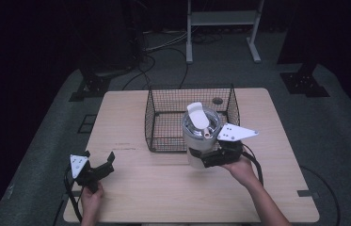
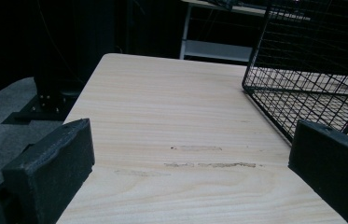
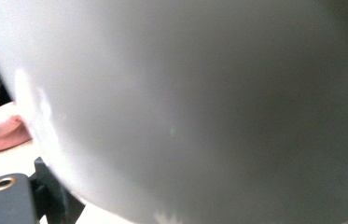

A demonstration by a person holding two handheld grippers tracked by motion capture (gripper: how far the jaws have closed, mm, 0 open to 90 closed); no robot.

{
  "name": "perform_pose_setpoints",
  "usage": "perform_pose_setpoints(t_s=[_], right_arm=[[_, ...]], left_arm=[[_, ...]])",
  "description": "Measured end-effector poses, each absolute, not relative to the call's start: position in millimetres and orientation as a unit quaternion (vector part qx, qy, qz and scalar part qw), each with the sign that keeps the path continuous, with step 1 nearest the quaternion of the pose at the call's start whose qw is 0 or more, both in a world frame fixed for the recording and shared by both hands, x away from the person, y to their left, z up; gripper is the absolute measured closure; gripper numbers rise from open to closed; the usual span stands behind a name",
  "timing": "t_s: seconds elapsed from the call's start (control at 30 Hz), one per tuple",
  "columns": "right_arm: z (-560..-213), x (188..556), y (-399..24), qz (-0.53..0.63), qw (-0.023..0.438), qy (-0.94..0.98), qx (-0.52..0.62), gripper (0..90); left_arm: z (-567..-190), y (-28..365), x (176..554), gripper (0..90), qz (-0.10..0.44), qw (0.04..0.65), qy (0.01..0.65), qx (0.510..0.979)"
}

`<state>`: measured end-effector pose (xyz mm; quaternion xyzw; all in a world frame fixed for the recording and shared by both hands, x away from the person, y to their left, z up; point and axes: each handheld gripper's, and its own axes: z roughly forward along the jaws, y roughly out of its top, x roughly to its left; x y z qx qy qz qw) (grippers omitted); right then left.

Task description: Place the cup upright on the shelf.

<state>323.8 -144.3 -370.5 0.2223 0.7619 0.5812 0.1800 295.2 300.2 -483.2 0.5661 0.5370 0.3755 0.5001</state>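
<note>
The right gripper (image 1: 204,158) has its fingers clamped on a white cylindrical tumbler with a flip-up lid (image 1: 200,134) — at the black wire basket's (image 1: 163,106) near edge. The left gripper (image 1: 99,165), fingers wide, rests on the pale wooden desk (image 1: 163,188) — well left of the basket.

No readable text, labels or numbers anywhere.

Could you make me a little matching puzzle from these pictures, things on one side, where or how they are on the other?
Things:
1. white tumbler
2. wire basket
3. left gripper
4. right gripper

States:
A. open over bare table
B. clamped on the cup's lower body
C. held at the basket's front edge
D. stands mid-table, holding nothing

Pairs: 1-C, 2-D, 3-A, 4-B
</note>
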Motion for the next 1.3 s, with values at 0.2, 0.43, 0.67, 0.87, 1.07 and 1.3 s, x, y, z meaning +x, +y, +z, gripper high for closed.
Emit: perform_pose_setpoints(t_s=[0.2,0.43,0.67,0.87,1.07,1.3], right_arm=[[-355,337,-138,0.581,0.181,0.763,0.217,8.7],[-340,356,-129,0.587,0.172,0.760,0.218,8.7],[-325,376,-114,0.584,0.179,0.762,0.216,8.6],[-316,389,-101,0.574,0.187,0.770,0.208,8.6],[-308,402,-91,0.574,0.188,0.771,0.202,8.6],[-302,424,-83,0.575,0.188,0.769,0.206,8.6]], left_arm=[[-483,300,296,0.0,0.376,0.501,0.538,0.563],[-483,301,296,0.0,0.374,0.501,0.539,0.565],[-483,301,296,0.0,0.373,0.500,0.541,0.563],[-484,301,296,0.0,0.373,0.503,0.538,0.564],[-483,300,296,0.0,0.374,0.501,0.537,0.567],[-483,301,296,0.0,0.372,0.501,0.540,0.564]])
